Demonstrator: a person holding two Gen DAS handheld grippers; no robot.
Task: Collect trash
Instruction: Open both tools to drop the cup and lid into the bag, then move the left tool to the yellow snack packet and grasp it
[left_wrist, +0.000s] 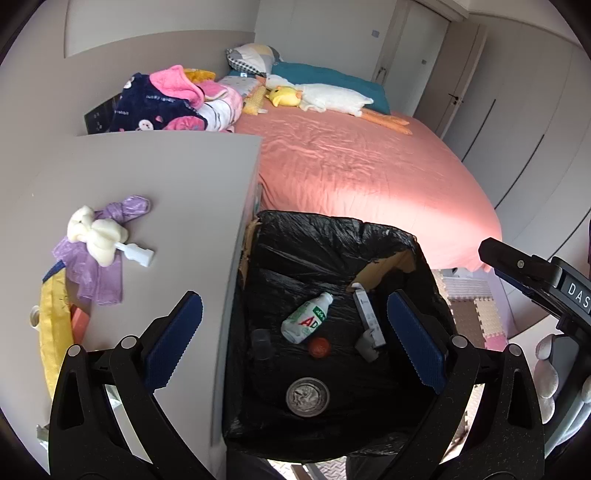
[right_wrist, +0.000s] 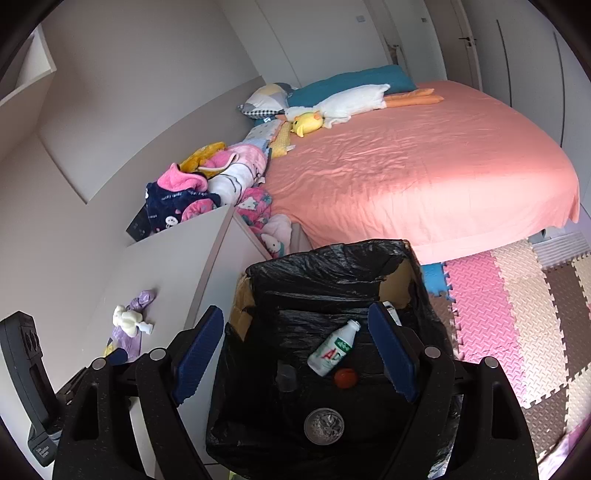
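Both the left gripper (left_wrist: 293, 338) and right gripper (right_wrist: 295, 354) hang wide open and empty over the bin (left_wrist: 424, 258). The bottle (left_wrist: 306, 317) lies between the jaws, inside it.

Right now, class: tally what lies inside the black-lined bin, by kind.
Plastic bottle: 1
Red cap: 1
Clear cup: 1
Round foil-lined dish: 1
White box: 1
Grey piece beside the box: 1
Total: 6
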